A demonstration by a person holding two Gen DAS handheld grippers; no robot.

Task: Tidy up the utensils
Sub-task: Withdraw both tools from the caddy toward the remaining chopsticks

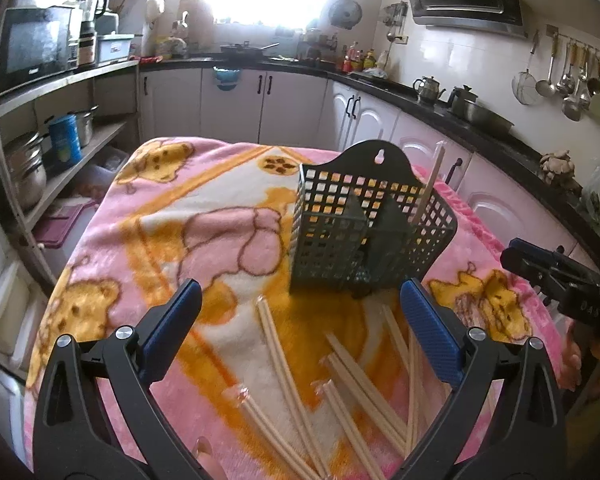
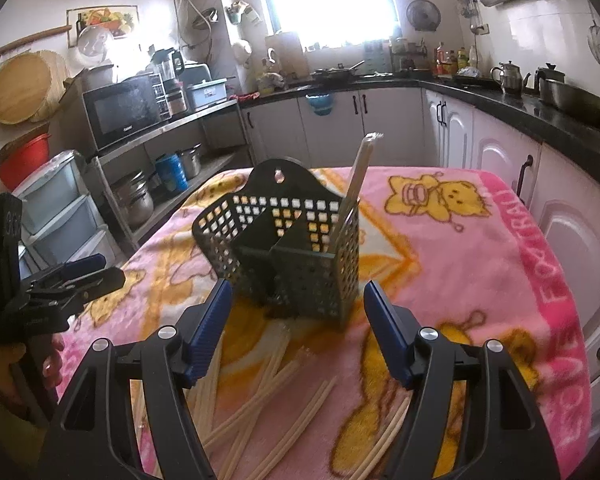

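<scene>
1. Where the pink blanket [image 1: 148,216] covers the table stands one dark perforated utensil holder [image 1: 364,232], upright, with one wrapped pair of chopsticks [image 1: 430,184] leaning in its right compartment.
2. Loose chopsticks [image 1: 352,384] lie scattered on the blanket near the holder's front; roughly eight or more, blurred, exact count unclear.
3. Kitchen room: one microwave [image 2: 124,112] on a left shelf, two kettles [image 2: 512,76] on the dark right counter, bright window far.
4. Left gripper [image 1: 300,312]: fingers wide, nothing between, angled down over the chopsticks.
5. Right gripper [image 2: 298,312]: fingers parted moderately, empty, aimed at the holder.
</scene>
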